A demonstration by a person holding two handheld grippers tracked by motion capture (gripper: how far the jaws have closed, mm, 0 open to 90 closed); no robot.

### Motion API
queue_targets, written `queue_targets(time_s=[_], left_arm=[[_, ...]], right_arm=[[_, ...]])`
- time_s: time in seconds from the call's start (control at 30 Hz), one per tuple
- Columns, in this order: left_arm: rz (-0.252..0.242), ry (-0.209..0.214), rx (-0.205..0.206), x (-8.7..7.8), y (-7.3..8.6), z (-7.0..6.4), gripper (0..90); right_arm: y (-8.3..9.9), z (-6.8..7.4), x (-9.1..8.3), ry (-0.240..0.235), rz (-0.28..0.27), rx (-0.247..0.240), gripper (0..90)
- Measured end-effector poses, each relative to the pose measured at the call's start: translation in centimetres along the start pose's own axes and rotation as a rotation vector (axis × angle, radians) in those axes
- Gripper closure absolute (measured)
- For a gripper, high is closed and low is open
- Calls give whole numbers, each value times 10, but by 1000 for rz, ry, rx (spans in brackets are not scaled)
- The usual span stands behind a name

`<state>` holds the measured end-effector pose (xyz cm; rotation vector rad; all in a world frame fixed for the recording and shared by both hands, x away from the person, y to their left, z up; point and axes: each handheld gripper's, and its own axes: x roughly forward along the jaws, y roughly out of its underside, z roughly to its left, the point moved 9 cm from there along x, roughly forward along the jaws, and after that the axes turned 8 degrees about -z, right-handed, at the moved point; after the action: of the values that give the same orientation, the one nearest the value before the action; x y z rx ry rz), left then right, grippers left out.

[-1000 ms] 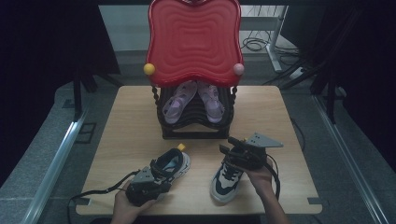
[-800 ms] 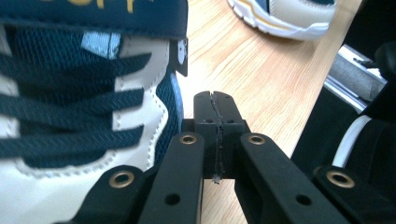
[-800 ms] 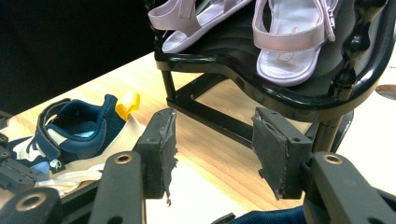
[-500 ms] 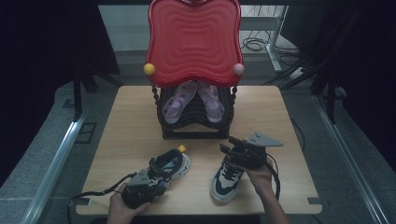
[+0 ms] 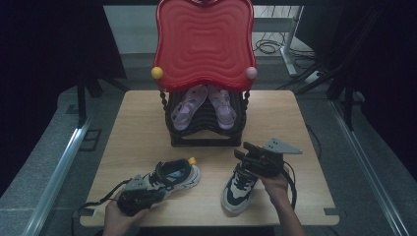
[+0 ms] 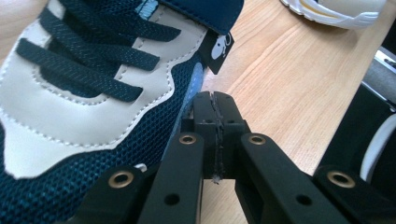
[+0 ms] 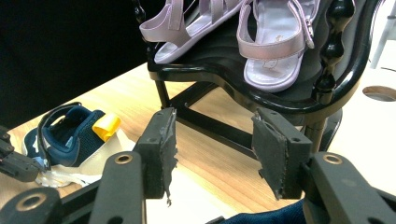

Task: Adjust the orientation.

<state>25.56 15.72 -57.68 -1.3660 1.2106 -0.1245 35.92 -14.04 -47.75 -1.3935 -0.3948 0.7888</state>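
Two navy and beige sneakers lie on the wooden table [image 5: 142,128]. My left gripper [image 5: 152,191] is by the toe of the left sneaker [image 5: 172,174]. In the left gripper view the left gripper [image 6: 215,100] is shut, its tips lying along the mesh side of that sneaker [image 6: 93,107], with nothing visible between the pads. My right gripper [image 5: 242,151] hovers open over the heel end of the right sneaker [image 5: 236,189]. In its own view the right gripper [image 7: 215,126] faces the black rack [image 7: 224,86] and holds nothing.
The black rack [image 5: 204,135] stands mid-table at the back under a red wavy top [image 5: 204,44]. Two lilac sandals [image 5: 189,110] [image 5: 223,108] rest on its shelf. Cables trail from both grippers over the near edge. Bare wood lies left and right of the rack.
The left gripper and the left sneaker have both shifted slightly left and toward the near edge. The right gripper has stayed over the right sneaker's heel.
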Motion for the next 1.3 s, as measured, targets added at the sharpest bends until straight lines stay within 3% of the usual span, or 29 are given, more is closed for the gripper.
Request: queue_targets(time_s=[0.1,0.2,0.57,1.3], left_arm=[[-7,7,-28,-2,1,5,895],[-14,-13,-38,-5,1,10,895],[-17,-68,-17,-9,0,19,896],[-44,-161,-70,-17,-10,53,895]], right_arm=[[1,0,1,1,3,-3,503],[1,0,2,1,5,-7,503],[1,3,3,-6,4,-10,503],[-3,5,4,-14,-7,-6,503]])
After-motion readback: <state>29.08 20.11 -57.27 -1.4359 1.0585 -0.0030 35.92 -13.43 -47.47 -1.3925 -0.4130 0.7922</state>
